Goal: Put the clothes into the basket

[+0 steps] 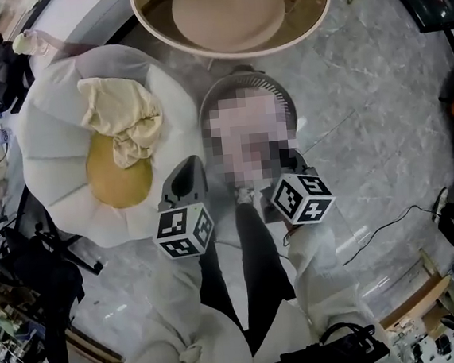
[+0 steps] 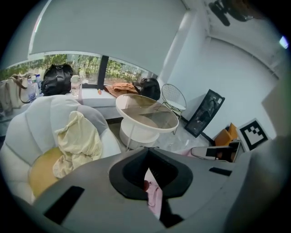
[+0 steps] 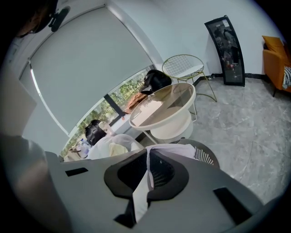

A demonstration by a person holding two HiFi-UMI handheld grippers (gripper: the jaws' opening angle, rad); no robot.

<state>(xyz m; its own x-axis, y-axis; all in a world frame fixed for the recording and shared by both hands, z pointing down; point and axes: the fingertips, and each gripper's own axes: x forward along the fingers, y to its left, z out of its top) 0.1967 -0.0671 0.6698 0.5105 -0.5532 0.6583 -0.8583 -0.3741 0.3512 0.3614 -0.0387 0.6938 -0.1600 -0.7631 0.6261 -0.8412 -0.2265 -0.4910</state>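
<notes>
Left gripper (image 2: 148,176): fingers clamped on a fold of the pale pink fabric garment (image 3: 178,150)
Right gripper (image 3: 148,175): fingers pressed together on the same garment
Garment: held between both grippers, over the grey slatted round basket (image 1: 237,83)
Basket: set on the marble floor (image 1: 381,122), beside the white padded armchair (image 1: 48,146)
Cream crumpled cloth (image 1: 123,119): seen lying on the armchair
</notes>
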